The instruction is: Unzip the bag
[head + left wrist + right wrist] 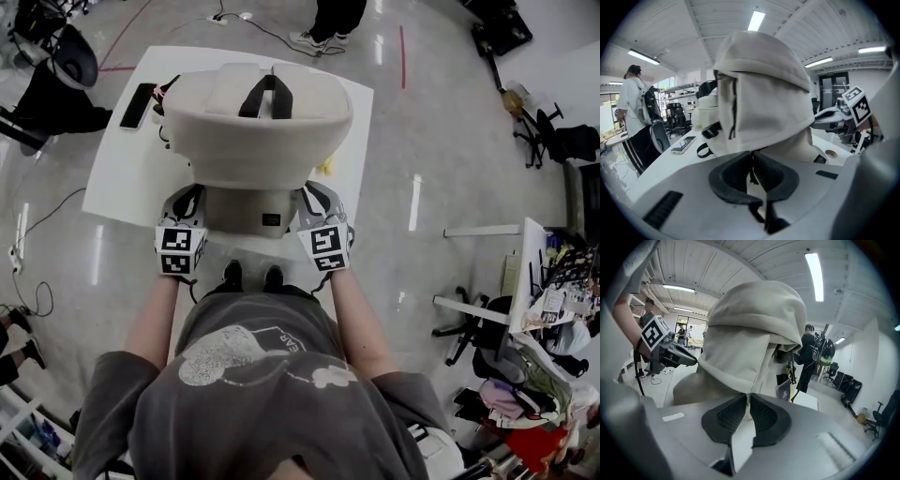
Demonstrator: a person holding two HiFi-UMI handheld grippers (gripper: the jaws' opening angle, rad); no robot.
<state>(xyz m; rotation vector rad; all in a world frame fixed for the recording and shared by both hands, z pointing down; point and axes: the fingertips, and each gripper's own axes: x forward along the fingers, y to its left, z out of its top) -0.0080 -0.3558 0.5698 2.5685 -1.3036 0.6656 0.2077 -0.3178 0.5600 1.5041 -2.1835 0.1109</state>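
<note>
two grips: your left gripper (190, 202) is clenched on a thin dark zip pull (752, 174), your right gripper (312, 201) pinches a seam (749, 401) of the bag (258, 122) on the table (117, 178), likely bracing it for unzipping.

Bag (258, 127) at centre of table (117, 178). Phone (138, 105) on table near far left corner, left of bag. Left gripper (190, 199) at bag's near left side, right gripper (311, 197) at near right side, both over table's near edge.
</note>
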